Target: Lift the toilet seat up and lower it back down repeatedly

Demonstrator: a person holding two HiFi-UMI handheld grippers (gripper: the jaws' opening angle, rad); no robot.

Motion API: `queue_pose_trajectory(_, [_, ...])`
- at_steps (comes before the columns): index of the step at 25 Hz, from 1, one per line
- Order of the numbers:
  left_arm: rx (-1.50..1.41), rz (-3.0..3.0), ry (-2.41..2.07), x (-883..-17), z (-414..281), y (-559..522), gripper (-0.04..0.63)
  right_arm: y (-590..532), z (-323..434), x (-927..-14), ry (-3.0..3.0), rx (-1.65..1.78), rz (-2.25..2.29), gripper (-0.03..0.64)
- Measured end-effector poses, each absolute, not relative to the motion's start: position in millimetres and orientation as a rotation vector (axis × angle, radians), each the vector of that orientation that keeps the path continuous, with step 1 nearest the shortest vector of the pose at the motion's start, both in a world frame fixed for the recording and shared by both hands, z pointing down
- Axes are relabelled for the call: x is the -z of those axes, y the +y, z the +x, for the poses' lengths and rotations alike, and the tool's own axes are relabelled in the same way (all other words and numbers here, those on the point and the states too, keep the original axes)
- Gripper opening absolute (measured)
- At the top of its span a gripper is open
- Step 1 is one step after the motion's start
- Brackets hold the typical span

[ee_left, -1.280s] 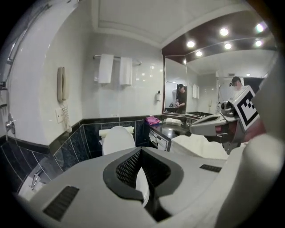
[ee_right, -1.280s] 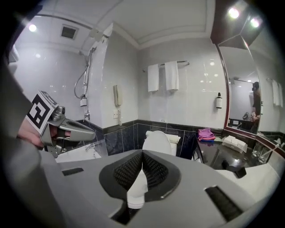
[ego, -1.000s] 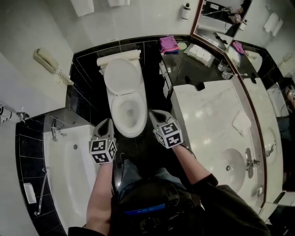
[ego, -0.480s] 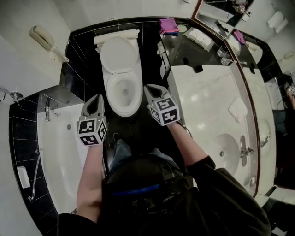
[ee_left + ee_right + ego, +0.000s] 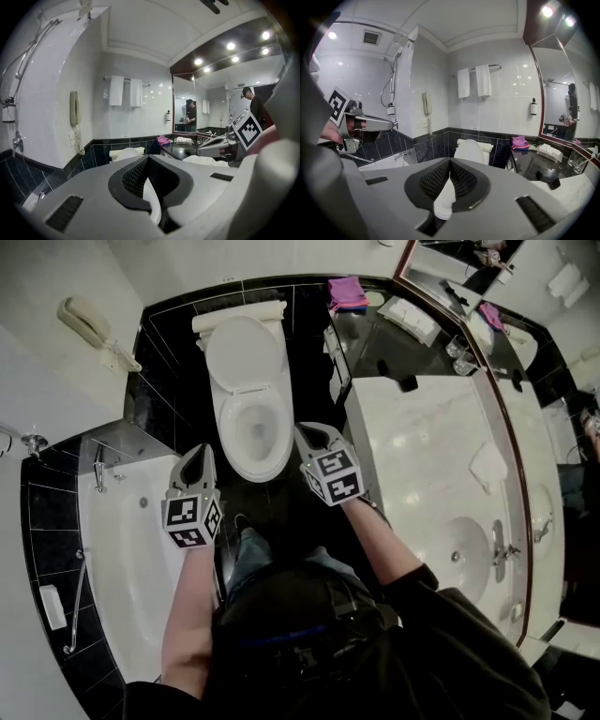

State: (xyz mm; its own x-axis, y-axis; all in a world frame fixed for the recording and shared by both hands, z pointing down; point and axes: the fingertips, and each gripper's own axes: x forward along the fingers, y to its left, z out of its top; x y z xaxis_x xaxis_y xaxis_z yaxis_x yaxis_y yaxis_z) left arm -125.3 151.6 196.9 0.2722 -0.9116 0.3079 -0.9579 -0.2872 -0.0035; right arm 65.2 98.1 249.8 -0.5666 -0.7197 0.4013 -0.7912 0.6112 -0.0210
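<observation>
- Room: bathroom with a glossy black tile floor (image 5: 286, 517) and a black tile band low on white walls.
- Fixtures: white bathtub (image 5: 131, 549) at the left of the head view. Pale marble vanity counter (image 5: 422, 456) at the right, with a sink (image 5: 469, 563) and faucet (image 5: 498, 549). Mirror (image 5: 562, 93) above the counter.
- Fittings: wall telephone (image 5: 89, 326) at upper left. Two white towels (image 5: 476, 80) hang on a rail. A pink cloth (image 5: 345, 292) lies on the dark shelf beside the tank.
- Toilet (image 5: 251, 432): white, upper centre of the head view, between tub and vanity. Its lid (image 5: 242, 352) stands raised against the tank and the bowl is open. The seat ring cannot be told apart from the bowl rim.
- Left gripper (image 5: 197, 453): jaws clenched tip to tip, nothing held, just beside the bowl's front left.
- Right gripper (image 5: 307, 430): jaws likewise closed and empty, just beside the bowl's right rim.
- Markings: black-and-white square patterns on each gripper's cube. The print on the wall bottle (image 5: 533, 107) is too small to read.
</observation>
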Motion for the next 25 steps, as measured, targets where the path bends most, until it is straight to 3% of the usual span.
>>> queue_pose_trajectory(10, [-0.39, 2.377, -1.711, -204, -132, 135, -0.015, 80, 67, -267, -2.41, -0.346, 1.279, 0.024])
queue_pose_trajectory(13, [-0.42, 2.403, -1.7, -217, -134, 124, -0.015, 73, 64, -300, -2.389, -0.475, 1.249, 0.118])
queue_pose_trajectory(19, [-0.51, 2.477, -1.661, -286, -130, 101, -0.014, 61, 61, -425, -2.29, -0.787, 1.225, 0.208])
queue_pose_trajectory(25, [-0.533, 2.513, -1.615, -419, -132, 65, -0.015, 37, 57, -597, -2.163, -1.06, 1.269, 0.233])
